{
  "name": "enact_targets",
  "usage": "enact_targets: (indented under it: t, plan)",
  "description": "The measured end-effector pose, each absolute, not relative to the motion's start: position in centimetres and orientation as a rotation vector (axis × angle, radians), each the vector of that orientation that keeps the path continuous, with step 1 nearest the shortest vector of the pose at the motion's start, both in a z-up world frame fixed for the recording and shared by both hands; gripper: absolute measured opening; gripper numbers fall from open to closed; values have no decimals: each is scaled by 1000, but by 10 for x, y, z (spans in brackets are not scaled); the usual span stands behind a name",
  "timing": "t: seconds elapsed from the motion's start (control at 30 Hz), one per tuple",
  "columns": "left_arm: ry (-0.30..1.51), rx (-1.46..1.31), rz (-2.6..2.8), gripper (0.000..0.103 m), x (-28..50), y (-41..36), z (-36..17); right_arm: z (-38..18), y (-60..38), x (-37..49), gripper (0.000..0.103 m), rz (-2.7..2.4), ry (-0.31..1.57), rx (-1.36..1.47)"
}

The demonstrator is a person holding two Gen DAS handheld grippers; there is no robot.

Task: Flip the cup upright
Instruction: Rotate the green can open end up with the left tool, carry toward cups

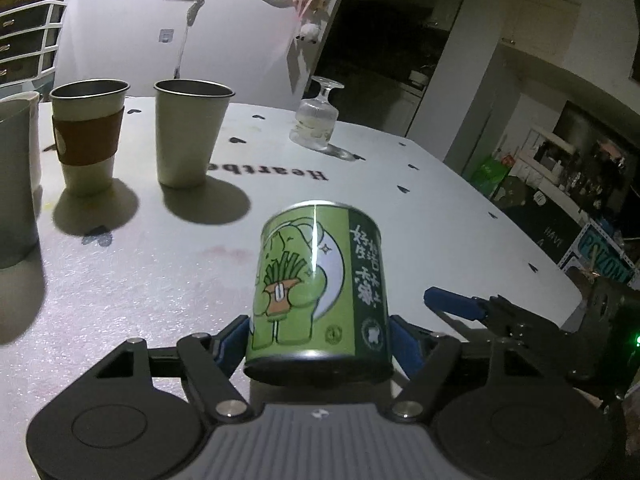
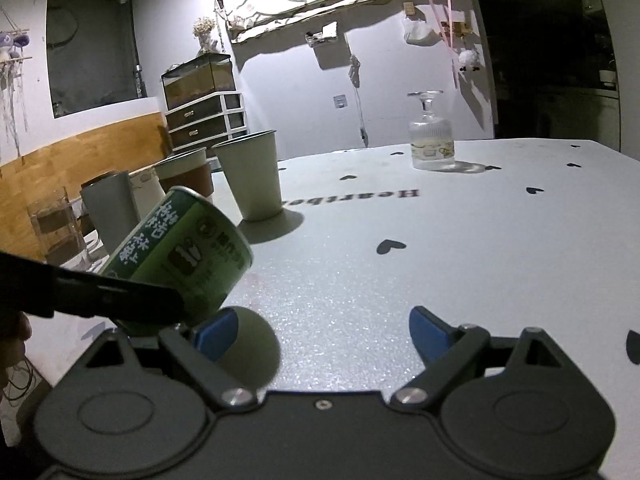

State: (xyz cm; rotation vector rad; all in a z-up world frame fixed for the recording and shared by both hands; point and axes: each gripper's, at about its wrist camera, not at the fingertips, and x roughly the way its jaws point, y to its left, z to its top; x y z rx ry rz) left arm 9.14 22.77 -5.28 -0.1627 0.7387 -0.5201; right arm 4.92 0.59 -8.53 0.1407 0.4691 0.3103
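Green cartoon-printed cylindrical cup [image 1: 318, 288] pinched between the left gripper's [image 1: 320, 340] blue fingers.

It hangs tilted above the white heart-speckled table [image 2: 440, 264], glossy wrap reflecting light; the right gripper [image 2: 320, 334] hovers beside it, fingers spread around nothing.

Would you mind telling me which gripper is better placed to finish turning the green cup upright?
Left. The left gripper is shut on the green cup, which hangs tilted above the table. The right gripper is open and holds nothing, with the cup off to its side.
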Motion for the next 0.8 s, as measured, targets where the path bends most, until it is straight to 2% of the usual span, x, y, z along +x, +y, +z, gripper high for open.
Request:
enact_targets:
  t: [0.17,0.23,0.27,0.3,0.53,0.73,0.8]
  plan:
    - [785,-167,-530,75,101,225,-54,-87,5,48,93,315,467,155]
    - [814,-181,-524,84,107,225,-54,-87,4,47,93,316,466,158]
    - [832,-196,-517,91,110,227,-53,-87,3,47,93,314,466,158]
    - [844,-210,-515,93,112,228,-52,-87,2,47,93,311,465,160]
    - [948,-185,-562,93,143,219,-33,-89,-1,47,94,309,460,175]
    - [1051,-119,-519,91,184,199,-39,-90,-3,47,94,314,456,182]
    - [1073,-107,-533,82,187,194,-43,-90,-3,47,94,317,456,180]
